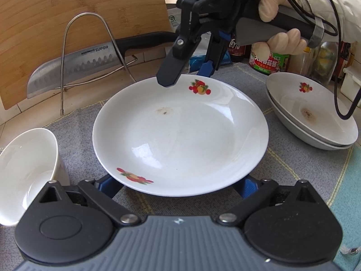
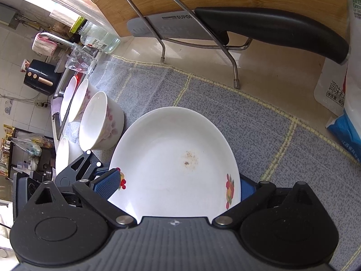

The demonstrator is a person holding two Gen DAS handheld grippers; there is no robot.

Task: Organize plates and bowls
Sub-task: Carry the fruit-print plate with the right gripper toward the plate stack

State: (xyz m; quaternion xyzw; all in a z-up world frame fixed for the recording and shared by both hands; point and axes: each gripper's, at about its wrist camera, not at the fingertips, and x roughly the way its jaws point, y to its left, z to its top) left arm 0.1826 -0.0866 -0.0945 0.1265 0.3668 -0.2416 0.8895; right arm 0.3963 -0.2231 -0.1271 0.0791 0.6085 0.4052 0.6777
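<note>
On the grey mat [image 1: 79,124], right in the middle, sits a white plate [image 1: 180,135] with fruit pictures and a brown spot.

At the plate's 6 o'clock edge are the left tongs [image 1: 177,186]. They are spread wide and grab nothing. Their blue tips go out of sight under the edge, I think to help scoop the plate up.

At 12 o'clock are the right tongs [image 1: 187,74]. One finger is over the edge and the other is behind it. They are spread wide too, so they are not pinching yet. From the right tongs' own camera, the plate [image 2: 176,162] fills the gap between the two fingers.

At 2 o'clock is a stack of plates [image 1: 315,117] with the same fruit picture. I think this plate should go on top of that stack, so like goes with like.

At 8 o'clock is a white bowl [image 1: 27,169]. More bowls [image 2: 101,122] sit close together there, like a bowl group.

At 10 o'clock a knife [image 1: 74,67] rests in a wire rack, out of the way.
</note>
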